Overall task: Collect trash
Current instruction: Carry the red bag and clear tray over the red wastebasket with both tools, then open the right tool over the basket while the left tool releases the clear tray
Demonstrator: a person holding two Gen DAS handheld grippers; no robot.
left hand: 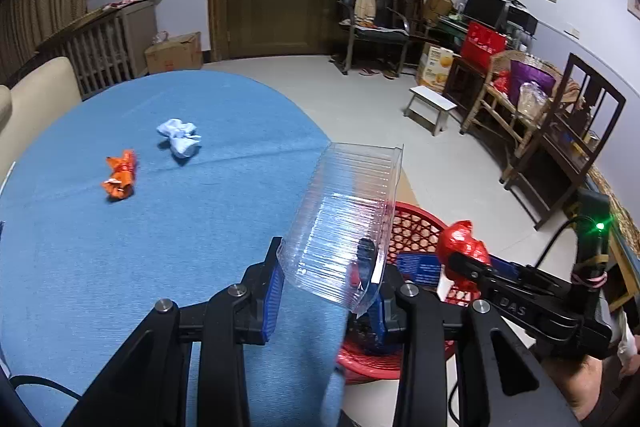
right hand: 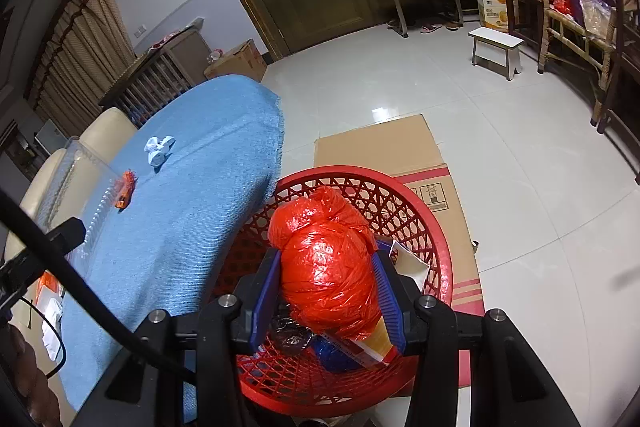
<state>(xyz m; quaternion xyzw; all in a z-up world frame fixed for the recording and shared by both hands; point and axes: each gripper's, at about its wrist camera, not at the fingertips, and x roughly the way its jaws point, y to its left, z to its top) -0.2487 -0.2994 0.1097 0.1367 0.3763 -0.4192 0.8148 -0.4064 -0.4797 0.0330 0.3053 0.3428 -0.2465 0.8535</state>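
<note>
My left gripper point(left hand: 324, 287) is shut on a clear ribbed plastic container point(left hand: 344, 219), held tilted over the right edge of the blue-clothed table point(left hand: 160, 247). Farther back on the cloth lie an orange wrapper point(left hand: 120, 175) and a crumpled white tissue point(left hand: 180, 139). My right gripper point(right hand: 328, 301) is shut on a balled red plastic bag point(right hand: 328, 267), just above the red lattice basket point(right hand: 360, 183) on the floor beside the table. The basket holds a blue packet, a yellow box and a dark wrapper. The left wrist view also shows the red bag point(left hand: 460, 239) and the basket point(left hand: 416, 223).
Flattened cardboard point(right hand: 380, 143) lies under the basket on the tiled floor. A white stool point(right hand: 496, 47), chairs and cluttered shelves stand along the far right. A cream seat point(left hand: 36, 95) sits at the table's left, with a wooden door behind.
</note>
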